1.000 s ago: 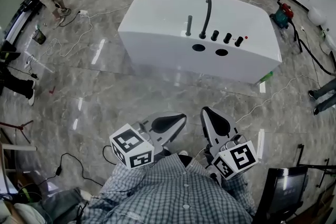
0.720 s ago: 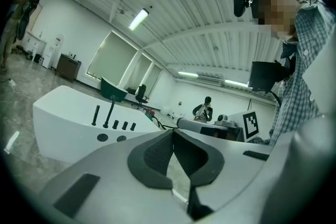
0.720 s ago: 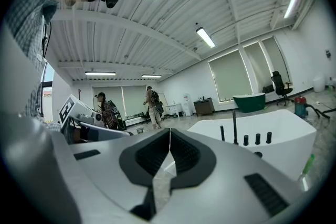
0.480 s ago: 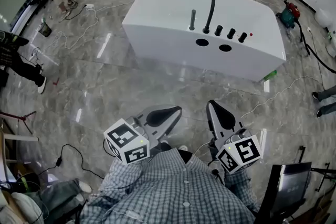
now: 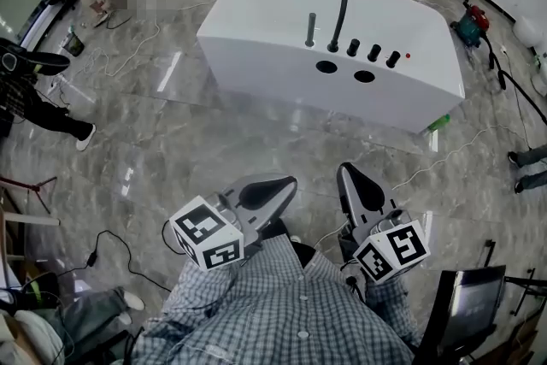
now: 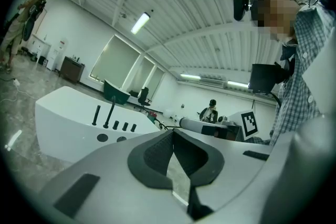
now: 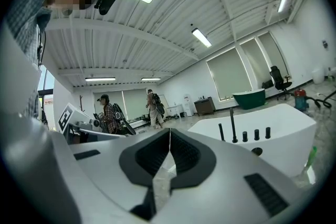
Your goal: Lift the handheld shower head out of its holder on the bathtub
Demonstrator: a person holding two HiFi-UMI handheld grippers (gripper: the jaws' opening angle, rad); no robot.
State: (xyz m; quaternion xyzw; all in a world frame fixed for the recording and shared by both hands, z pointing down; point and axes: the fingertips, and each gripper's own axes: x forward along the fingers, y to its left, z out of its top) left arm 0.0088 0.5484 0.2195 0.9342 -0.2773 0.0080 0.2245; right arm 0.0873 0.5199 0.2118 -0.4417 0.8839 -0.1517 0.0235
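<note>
A white bathtub (image 5: 256,55) stands on the marble floor ahead of me. On its near rim the dark handheld shower head (image 5: 310,30) stands upright in its holder, just left of the tall curved spout (image 5: 340,13) and three knobs (image 5: 373,53). My left gripper (image 5: 291,182) and right gripper (image 5: 344,169) are held close to my body, well short of the tub, both shut and empty. The left gripper (image 6: 172,131) view shows the shower head (image 6: 96,115) far off at the left. In the right gripper (image 7: 169,130) view the shower head (image 7: 221,131) is at the right.
Two round holes (image 5: 344,71) are in the tub's front ledge. Cables (image 5: 128,55) trail over the floor at left and right. A person's legs (image 5: 51,120) are at the left edge, a monitor (image 5: 466,308) at lower right, a red-green machine (image 5: 470,23) beside the tub.
Both grippers have drifted slightly forward while staying shut. The person at the left edge has stepped further into view.
</note>
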